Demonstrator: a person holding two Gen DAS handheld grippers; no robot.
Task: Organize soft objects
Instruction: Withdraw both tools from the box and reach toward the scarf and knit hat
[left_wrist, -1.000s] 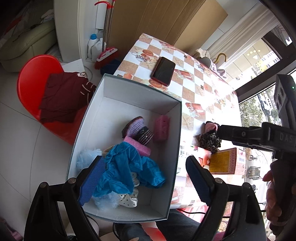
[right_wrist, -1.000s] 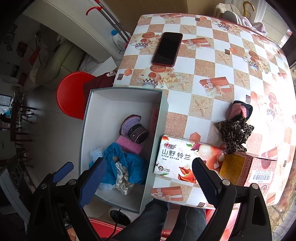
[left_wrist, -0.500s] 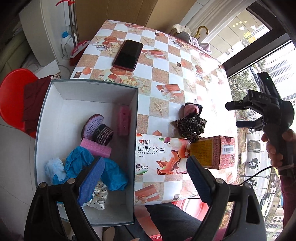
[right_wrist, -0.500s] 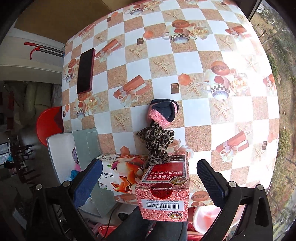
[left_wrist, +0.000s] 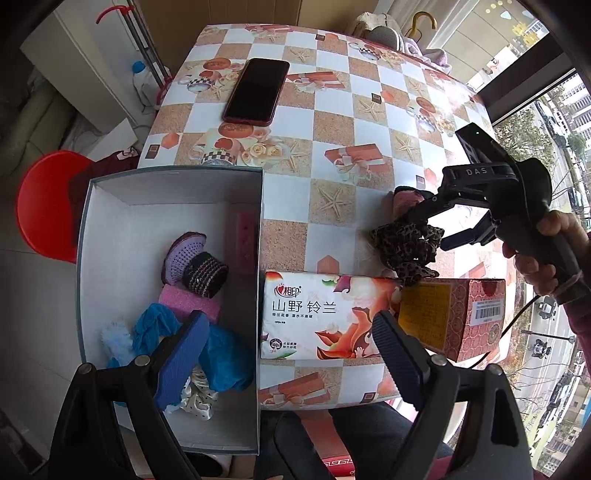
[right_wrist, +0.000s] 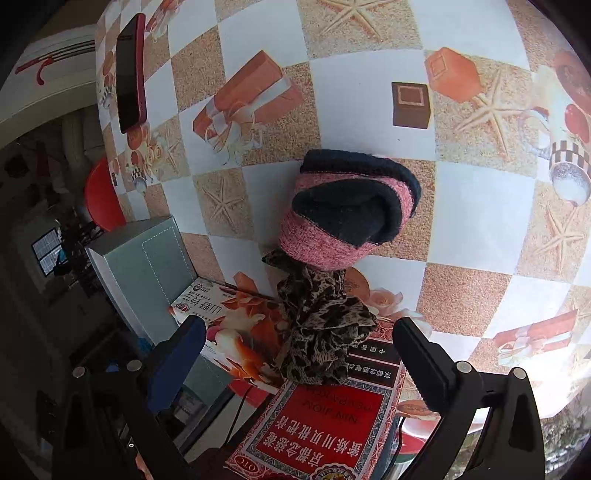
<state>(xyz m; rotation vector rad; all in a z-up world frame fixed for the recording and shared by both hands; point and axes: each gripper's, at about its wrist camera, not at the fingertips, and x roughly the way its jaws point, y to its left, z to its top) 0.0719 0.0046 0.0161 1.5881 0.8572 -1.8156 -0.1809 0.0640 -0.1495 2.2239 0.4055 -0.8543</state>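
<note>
The right claw (right_wrist: 297, 360) is hanging released, jaws having just been closing a little, with the crumpled leopard-print fabric scrunchie (right_wrist: 321, 325) lying between them but ungripped, draped over the red cardboard box (right_wrist: 321, 424); just beyond is lying the pink-and-black knitted sock (right_wrist: 347, 206). The left claw (left_wrist: 291, 354) is hovering released, farther off, over the floral tissue pack (left_wrist: 321, 314), beside the white open storage box (left_wrist: 258, 221) on the worktop (left_wrist: 332, 110).

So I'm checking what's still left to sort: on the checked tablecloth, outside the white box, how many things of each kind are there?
Soft items: 2 (leopard scrunchie, pink-and-black knit piece)
Packaged goods: 2 (tissue pack, red carton)
Phones: 1 (phone)
Total: 5
</note>
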